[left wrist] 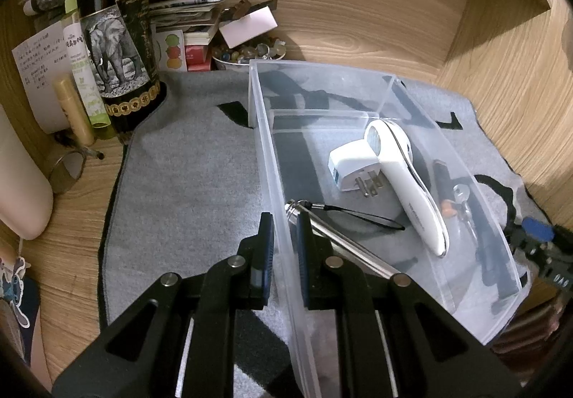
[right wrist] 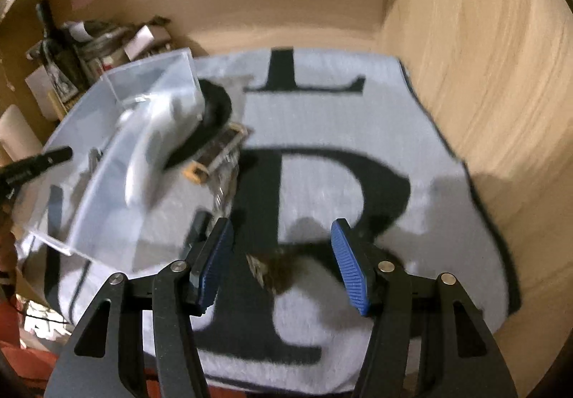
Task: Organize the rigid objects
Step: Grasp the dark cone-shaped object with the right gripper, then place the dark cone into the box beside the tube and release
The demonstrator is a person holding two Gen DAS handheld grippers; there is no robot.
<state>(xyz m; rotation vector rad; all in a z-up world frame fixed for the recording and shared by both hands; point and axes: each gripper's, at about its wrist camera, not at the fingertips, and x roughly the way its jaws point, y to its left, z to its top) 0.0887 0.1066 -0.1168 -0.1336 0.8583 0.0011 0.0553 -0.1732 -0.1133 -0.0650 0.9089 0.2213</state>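
The left gripper point(left wrist: 284, 247) is clamped on the near side wall of the clear rectangular plastic bin point(left wrist: 266, 147), one pad outside, one inside; the bin sits on a grey mat with large black letters point(left wrist: 186, 176), on a wooden desk point(left wrist: 376, 22). Inside the bin lie a white handheld device with a round head point(left wrist: 404, 176), a white plug adapter with metal prongs point(left wrist: 354, 165), a silver metal rod with a black wrist loop point(left wrist: 340, 237), and small keys point(left wrist: 462, 197) by the far wall. The right gripper point(right wrist: 283, 262) hangs over the mat beside the bin, its blue pads point(right wrist: 349, 265) apart, nothing gripped; a small brown object point(right wrist: 275, 269), blurred, lies on the mat beneath them. A dark wine bottle with an elephant label point(left wrist: 114, 40) stands at the mat's far left corner.
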